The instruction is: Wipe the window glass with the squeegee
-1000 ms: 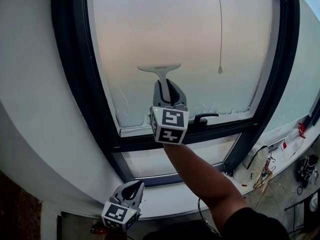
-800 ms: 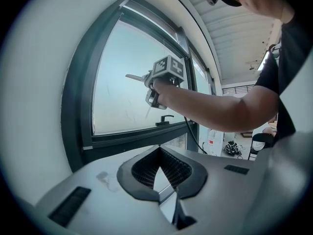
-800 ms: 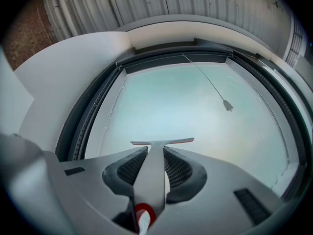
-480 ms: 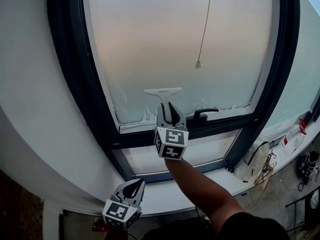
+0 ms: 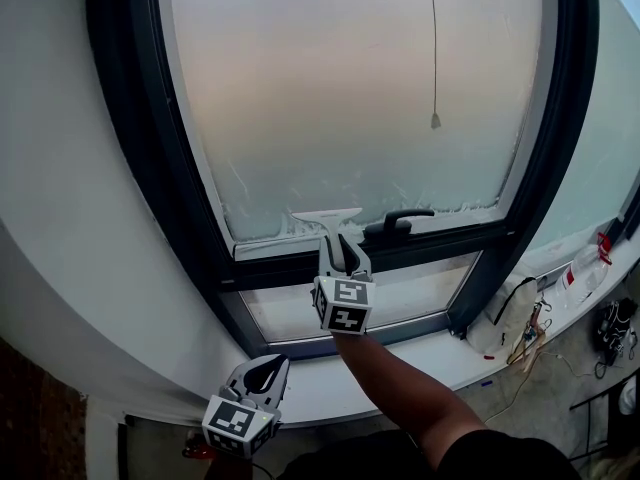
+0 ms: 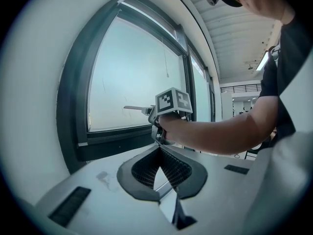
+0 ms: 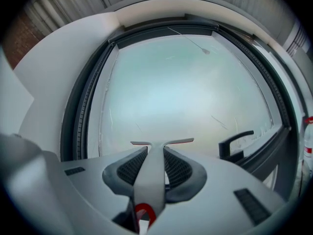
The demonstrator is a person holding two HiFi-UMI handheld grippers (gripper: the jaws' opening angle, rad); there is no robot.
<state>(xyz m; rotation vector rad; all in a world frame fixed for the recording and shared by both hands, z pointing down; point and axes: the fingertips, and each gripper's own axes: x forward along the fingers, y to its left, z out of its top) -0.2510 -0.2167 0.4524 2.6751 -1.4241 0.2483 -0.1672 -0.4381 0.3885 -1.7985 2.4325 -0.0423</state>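
Note:
The squeegee (image 5: 327, 215) has a pale T-shaped blade that lies against the bottom edge of the frosted window glass (image 5: 340, 98). My right gripper (image 5: 341, 243) is shut on its handle, just below the blade. In the right gripper view the handle (image 7: 150, 180) runs between the jaws of the right gripper (image 7: 156, 154) and the blade (image 7: 161, 143) spans the glass. My left gripper (image 5: 268, 370) hangs low at the left, below the sill, shut on nothing. In the left gripper view the left gripper (image 6: 159, 150) points toward the squeegee (image 6: 134, 108).
A dark window frame (image 5: 140, 168) surrounds the pane. A black window handle (image 5: 398, 220) sits just right of the blade. A blind cord (image 5: 434, 58) hangs in front of the glass. A smaller pane (image 5: 400, 298) lies below. Cables and a bottle (image 5: 585, 278) lie at the right.
The right gripper has drawn the squeegee down the glass, from the lower middle to the pane's bottom edge. The left gripper has stayed where it was.

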